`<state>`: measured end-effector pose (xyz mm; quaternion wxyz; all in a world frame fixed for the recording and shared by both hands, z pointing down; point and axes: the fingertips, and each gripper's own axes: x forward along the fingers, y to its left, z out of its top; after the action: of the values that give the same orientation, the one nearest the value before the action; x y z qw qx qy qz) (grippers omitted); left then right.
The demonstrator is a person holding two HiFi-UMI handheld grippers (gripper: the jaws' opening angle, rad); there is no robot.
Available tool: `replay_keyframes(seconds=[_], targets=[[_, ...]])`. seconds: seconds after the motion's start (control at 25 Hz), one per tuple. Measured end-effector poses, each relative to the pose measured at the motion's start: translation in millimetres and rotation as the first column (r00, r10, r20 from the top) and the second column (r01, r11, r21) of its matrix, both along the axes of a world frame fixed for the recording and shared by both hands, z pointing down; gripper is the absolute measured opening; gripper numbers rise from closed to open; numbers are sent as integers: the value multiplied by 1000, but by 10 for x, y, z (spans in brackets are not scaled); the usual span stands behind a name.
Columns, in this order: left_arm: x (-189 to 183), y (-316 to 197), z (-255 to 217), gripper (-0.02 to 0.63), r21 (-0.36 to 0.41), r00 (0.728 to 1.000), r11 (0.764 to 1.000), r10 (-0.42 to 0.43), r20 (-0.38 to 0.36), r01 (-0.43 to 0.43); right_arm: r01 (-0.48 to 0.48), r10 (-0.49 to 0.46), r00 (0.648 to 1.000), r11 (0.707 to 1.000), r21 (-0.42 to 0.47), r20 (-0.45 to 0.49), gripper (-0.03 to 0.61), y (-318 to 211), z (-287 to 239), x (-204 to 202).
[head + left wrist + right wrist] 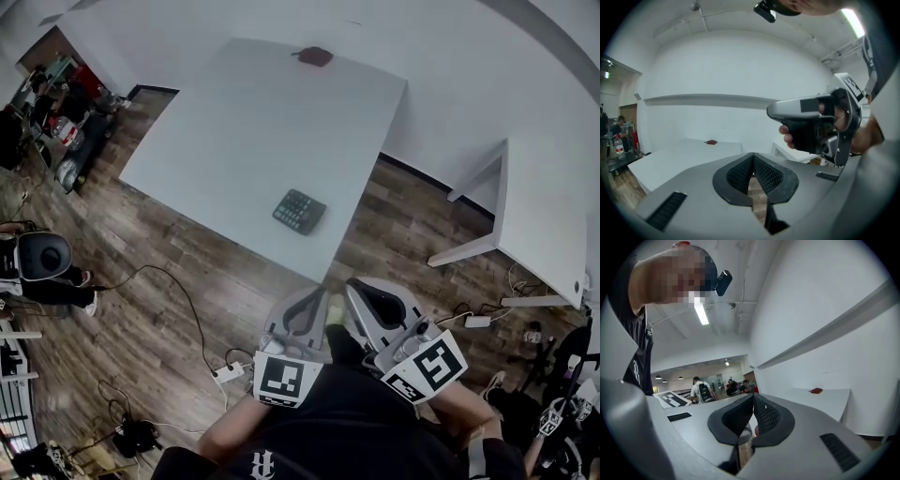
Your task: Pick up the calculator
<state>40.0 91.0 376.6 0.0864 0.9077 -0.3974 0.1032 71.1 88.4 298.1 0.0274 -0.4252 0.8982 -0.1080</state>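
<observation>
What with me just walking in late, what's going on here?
A person holds the left gripper and the right gripper close to the body, both with jaws shut and empty. The calculator lies untouched on the white table, close to its near edge and ahead of both grippers. The pickup has not begun.

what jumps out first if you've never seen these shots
A dark calculator lies near the front edge of a white table, with a small red object at its far edge. The left claw and right claw are shut and empty, held short of the table.
</observation>
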Motion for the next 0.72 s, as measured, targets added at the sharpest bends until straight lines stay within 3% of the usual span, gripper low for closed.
replay_keyframes(seconds=[0.24,0.44,0.56,0.72], targets=[[177,-602,301,5,-43,995,996,-81,65,84,64,-64,998,998,-21,8,12,-708,118,232],[132,-853,691,6,-172,990,975,-139,26,141,120,-120,993,992,-45,10,12,-1036,183,186],[17,-984,1053,6,-333,978,927,-201,-54,172,136,-135,991,989,-63,13,12,-1203,229,134],[-77,-1115,1595,8,-563,937,813,-300,-179,153,146,-146,989,986,-87,6,12,-1435,316,20]])
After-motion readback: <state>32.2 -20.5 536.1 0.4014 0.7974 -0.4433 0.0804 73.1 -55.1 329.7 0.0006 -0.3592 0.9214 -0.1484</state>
